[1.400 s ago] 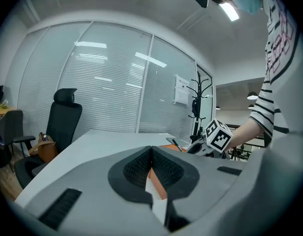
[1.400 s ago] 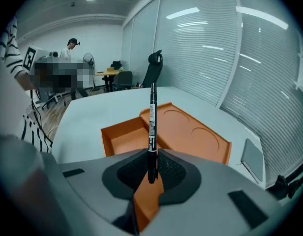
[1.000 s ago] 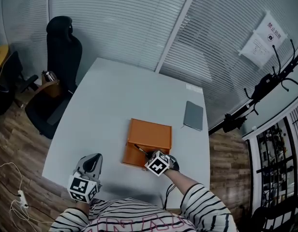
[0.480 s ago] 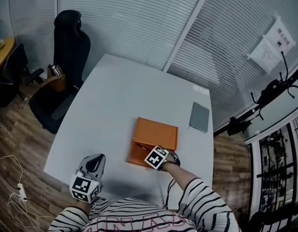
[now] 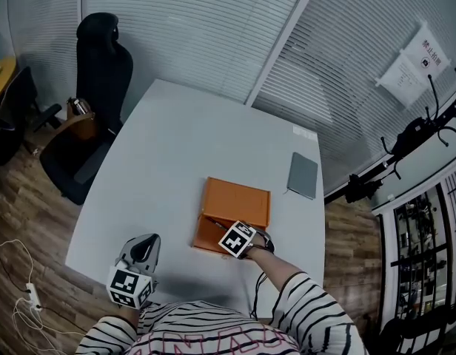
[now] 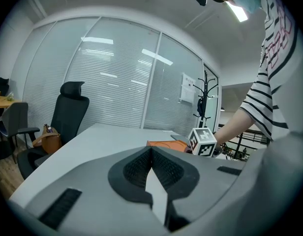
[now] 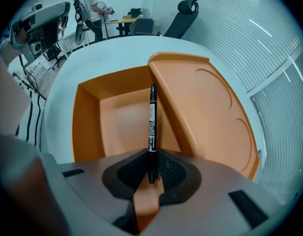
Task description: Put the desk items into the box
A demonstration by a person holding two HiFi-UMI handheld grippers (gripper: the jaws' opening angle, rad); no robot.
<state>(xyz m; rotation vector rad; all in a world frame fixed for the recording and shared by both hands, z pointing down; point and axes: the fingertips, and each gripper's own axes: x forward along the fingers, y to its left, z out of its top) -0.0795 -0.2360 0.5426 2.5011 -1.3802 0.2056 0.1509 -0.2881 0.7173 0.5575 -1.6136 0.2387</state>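
Observation:
An orange box (image 5: 235, 217) lies open on the white table (image 5: 169, 161), with its lid (image 7: 210, 112) raised to the right in the right gripper view. My right gripper (image 5: 226, 234) is shut on a black pen (image 7: 152, 122), which points forward over the box's open compartment (image 7: 122, 117). The same pen (image 5: 215, 225) shows in the head view as a thin dark line above the box's near part. My left gripper (image 5: 141, 251) rests near the table's front left edge with its jaws together and nothing between them.
A grey notebook (image 5: 302, 174) lies on the table to the right of the box. A black office chair (image 5: 102, 65) and a brown bag (image 5: 81, 124) stand at the table's far left. A coat stand (image 5: 420, 132) is at the right. Blinds cover the glass walls.
The head view has shifted a little, so the table and box sit slightly differently in frame. My right gripper stays over the box with the pen; my left gripper has not moved.

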